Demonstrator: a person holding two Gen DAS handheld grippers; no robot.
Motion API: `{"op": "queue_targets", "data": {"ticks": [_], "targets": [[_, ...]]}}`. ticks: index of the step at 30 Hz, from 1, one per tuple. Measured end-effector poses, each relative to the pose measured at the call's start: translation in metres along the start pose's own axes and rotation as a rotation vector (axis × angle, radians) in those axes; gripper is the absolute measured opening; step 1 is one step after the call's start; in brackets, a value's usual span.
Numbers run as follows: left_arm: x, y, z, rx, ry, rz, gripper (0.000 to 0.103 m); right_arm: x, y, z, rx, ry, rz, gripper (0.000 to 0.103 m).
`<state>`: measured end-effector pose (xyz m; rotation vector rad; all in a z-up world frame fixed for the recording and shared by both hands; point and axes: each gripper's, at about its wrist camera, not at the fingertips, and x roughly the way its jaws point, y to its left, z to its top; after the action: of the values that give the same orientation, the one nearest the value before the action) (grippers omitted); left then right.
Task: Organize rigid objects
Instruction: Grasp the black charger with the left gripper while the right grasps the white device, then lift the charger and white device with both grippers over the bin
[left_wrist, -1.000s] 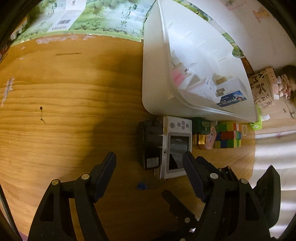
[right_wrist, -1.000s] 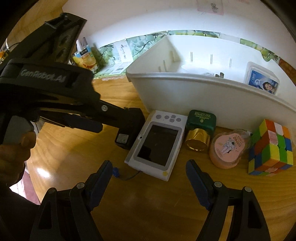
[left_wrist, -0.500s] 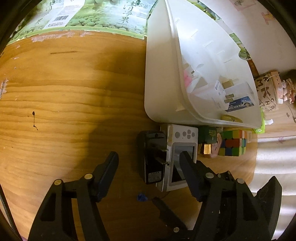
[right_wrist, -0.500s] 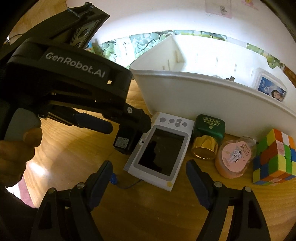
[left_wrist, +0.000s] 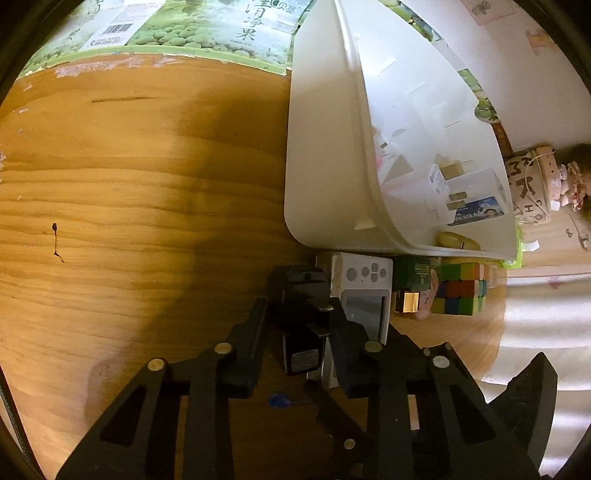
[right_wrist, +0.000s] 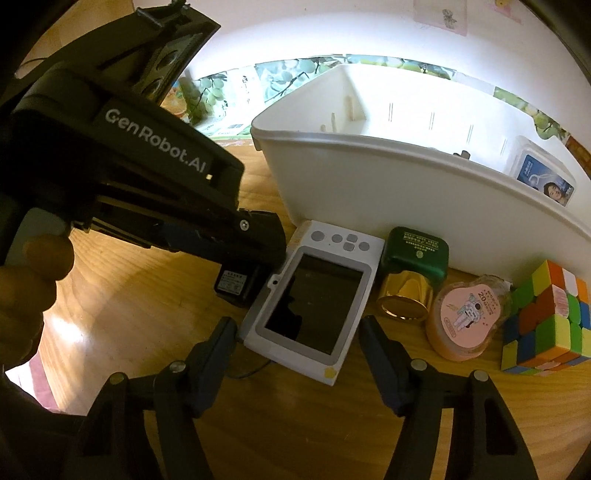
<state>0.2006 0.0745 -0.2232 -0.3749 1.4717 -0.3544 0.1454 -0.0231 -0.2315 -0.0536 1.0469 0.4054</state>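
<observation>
- Left tongs (left_wrist: 299, 332): fingers narrowed onto the black charger (left_wrist: 301, 325), one on each side, pads look touching its sides. Charger sits on the wood table (left_wrist: 129, 203), metal prongs visible on top, label at the near end.
- Right wrist view: left tongs (right_wrist: 258, 240) come in from the left, tip over the charger (right_wrist: 234, 286); only the charger's labelled end shows below.
- Right tongs (right_wrist: 297, 330): spread wide, holding nothing, fingers either side of the near end of the white handheld game (right_wrist: 314, 299), not clearly touching it.
- Handheld game (left_wrist: 365, 295) lies flat, screen up, just right of the charger, touching or nearly so; far end against the white bin (left_wrist: 325, 166).
- Bin lies beyond both tongs, holds small boxes and plugs; a card box (right_wrist: 543, 177) at its right end.
- Right of the game, along the bin wall: green box (right_wrist: 415, 254), gold cap (right_wrist: 404, 299) just in front of it, pink round tub (right_wrist: 465, 321), colour cube (right_wrist: 550, 317).
- Small blue piece (left_wrist: 275, 400) on the table under the left tongs, thin cable running from it.
- Green printed carton (left_wrist: 184, 29) along the far table edge, left of the bin.
- A person's hand (right_wrist: 26, 280) grips the left tongs' handle.
</observation>
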Motion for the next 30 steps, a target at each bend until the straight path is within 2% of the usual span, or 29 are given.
{"op": "queue_targets", "data": {"ticks": [10, 20, 30], "targets": [[-0.007, 0.002, -0.004, -0.014, -0.011, 0.006, 0.031, -0.005, -0.006, 0.000, 0.010, 0.008, 0.029, 0.067], [-0.033, 0.010, -0.017, -0.044, -0.085, -0.004, 0.031, -0.021, -0.015, -0.002, 0.014, -0.010, 0.066, 0.066], [-0.057, 0.012, -0.034, -0.063, -0.199, 0.019, 0.031, -0.053, -0.029, -0.006, -0.009, -0.051, 0.113, 0.063]]}}
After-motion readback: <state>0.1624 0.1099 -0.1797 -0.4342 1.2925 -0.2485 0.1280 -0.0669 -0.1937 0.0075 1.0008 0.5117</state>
